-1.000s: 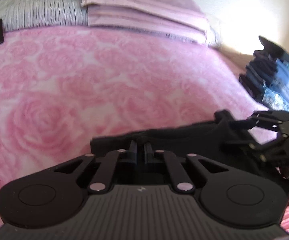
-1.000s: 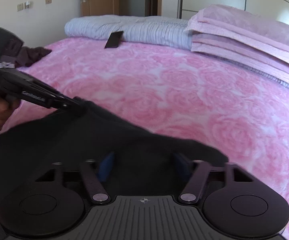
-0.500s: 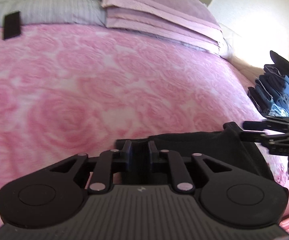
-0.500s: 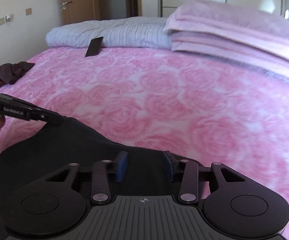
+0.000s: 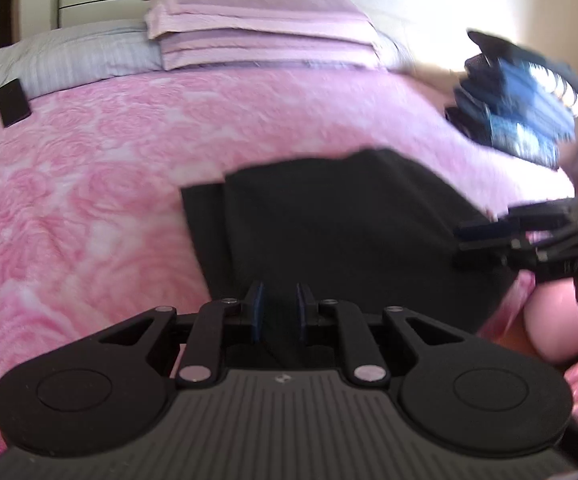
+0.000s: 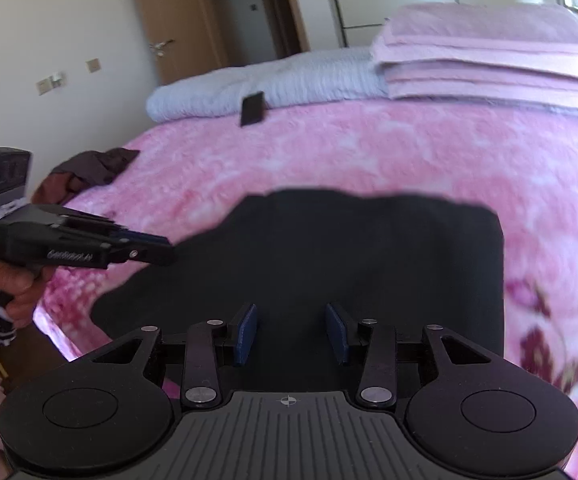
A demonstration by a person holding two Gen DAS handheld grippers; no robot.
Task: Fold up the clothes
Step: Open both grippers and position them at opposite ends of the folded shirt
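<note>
A black garment (image 5: 341, 224) lies spread on the pink rose bedspread (image 5: 89, 208), its far edge toward the pillows. In the left wrist view my left gripper (image 5: 280, 312) is shut on its near edge, with dark cloth between the blue pads (image 5: 255, 312). From the right wrist view the left gripper (image 6: 165, 250) pinches the garment's (image 6: 369, 264) left corner, held by a hand (image 6: 5, 284). My right gripper (image 6: 291, 334) holds a thick fold of the near edge between its blue pads (image 6: 245, 334). It also shows as the right gripper (image 5: 463, 240) at the garment's right side.
Folded pink blankets (image 6: 489, 52) and a grey striped pillow (image 6: 269, 88) sit at the head of the bed, with a black phone (image 6: 252, 108) beside them. A maroon garment (image 6: 89, 168) lies at the bed's left edge. A stack of dark and blue clothes (image 5: 517, 108) stands at the right.
Both grippers swung the garment forward and down; it went from hanging bunched between them to lying flat on the bedspread. The right gripper's pads narrowed onto the cloth.
</note>
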